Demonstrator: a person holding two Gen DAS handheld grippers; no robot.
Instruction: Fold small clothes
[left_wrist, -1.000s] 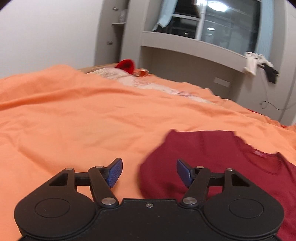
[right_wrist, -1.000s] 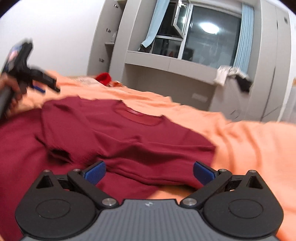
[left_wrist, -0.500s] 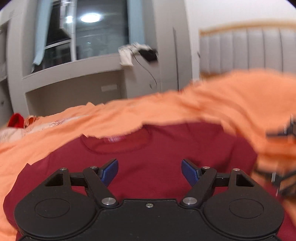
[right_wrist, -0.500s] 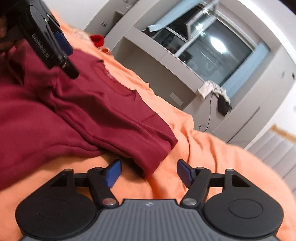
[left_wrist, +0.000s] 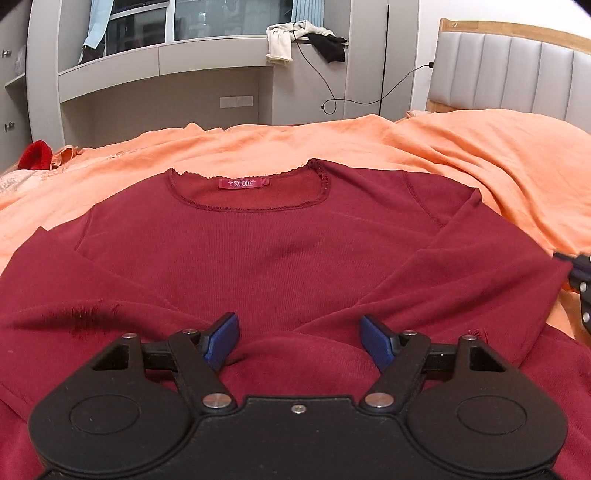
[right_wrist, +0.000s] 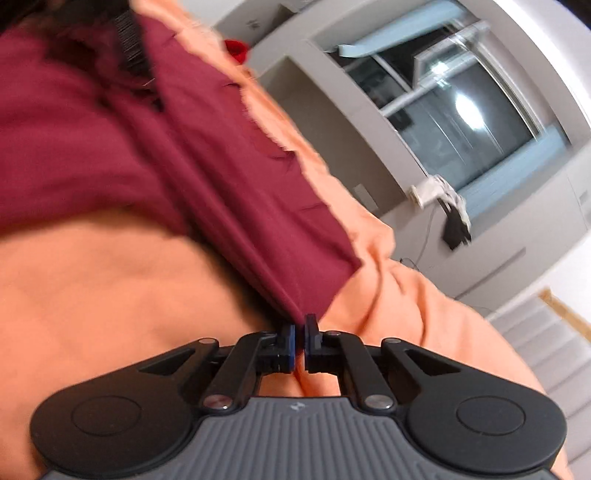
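Observation:
A dark red long-sleeved shirt (left_wrist: 280, 251) lies front up on the orange bedspread (left_wrist: 461, 147), its pink neck label (left_wrist: 240, 183) at the far side. Both sleeves are folded in across the body. My left gripper (left_wrist: 299, 339) hovers open low over the near part of the shirt. A soft ridge of cloth lies between its blue pads without being pinched. In the right wrist view the shirt (right_wrist: 110, 129) runs up to the left. My right gripper (right_wrist: 300, 328), rolled sideways, is shut on the tip of the shirt's right sleeve fold.
A grey padded headboard (left_wrist: 517, 70) with a wooden frame stands at the far right. Behind the bed are a grey shelf unit (left_wrist: 166, 70), clothes (left_wrist: 280, 44) on its ledge and a hanging cable (left_wrist: 332, 99). A red item (left_wrist: 35, 155) lies far left.
My left gripper swung round from the shirt's side to face it squarely and sank lower. My right gripper went from wide open to shut on the sleeve tip and rolled over.

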